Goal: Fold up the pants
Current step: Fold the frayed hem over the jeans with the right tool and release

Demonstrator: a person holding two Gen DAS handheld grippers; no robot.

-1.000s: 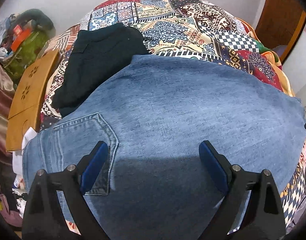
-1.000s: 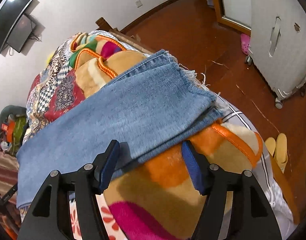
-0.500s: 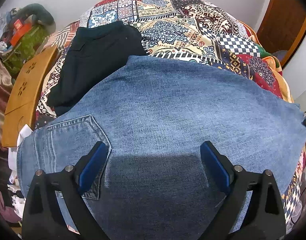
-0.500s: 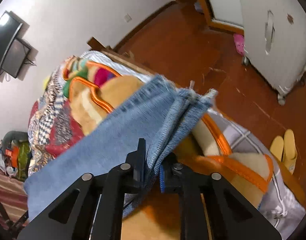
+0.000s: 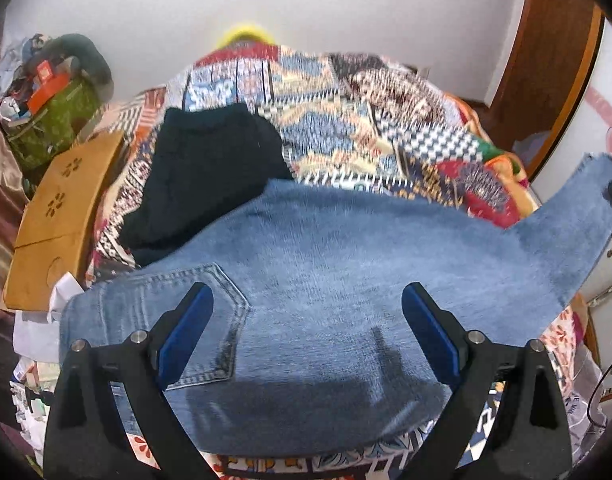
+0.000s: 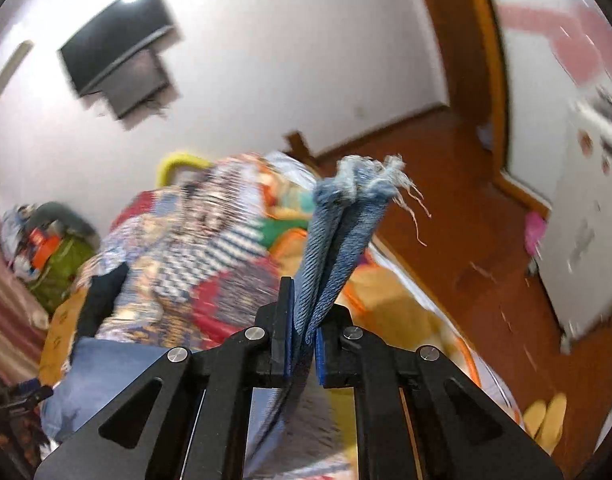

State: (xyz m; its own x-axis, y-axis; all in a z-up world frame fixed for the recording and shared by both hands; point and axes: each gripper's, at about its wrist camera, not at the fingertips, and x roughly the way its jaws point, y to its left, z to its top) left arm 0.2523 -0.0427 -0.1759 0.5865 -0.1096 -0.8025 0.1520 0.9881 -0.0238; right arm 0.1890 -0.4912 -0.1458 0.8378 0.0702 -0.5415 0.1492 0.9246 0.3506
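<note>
Blue-padded fingers of the right gripper [image 6: 304,334] are pinched together on the frayed hem end of the jeans [image 6: 338,236], which stands up from the jaws toward 12 o'clock with loose threads trailing to 2 o'clock. The left gripper [image 5: 306,336] has its jaws spread wide apart above the seat of the jeans [image 5: 326,280], gripping nothing; its left pad [image 5: 186,336] overlaps the back pocket [image 5: 202,320]. The denim lies spread across the patchwork bedspread [image 5: 346,120], and in the left wrist view its leg end rises off the bed at 3 o'clock. A black garment [image 5: 202,176] lies on the bedspread at 11 o'clock, just beyond the jeans. A wooden board [image 5: 62,216] sits at 9 o'clock. In the blurred right wrist view, a wall-mounted television [image 6: 118,60] hangs at 10 o'clock, and the red-brown floor [image 6: 466,208] spreads toward 3 o'clock.
</note>
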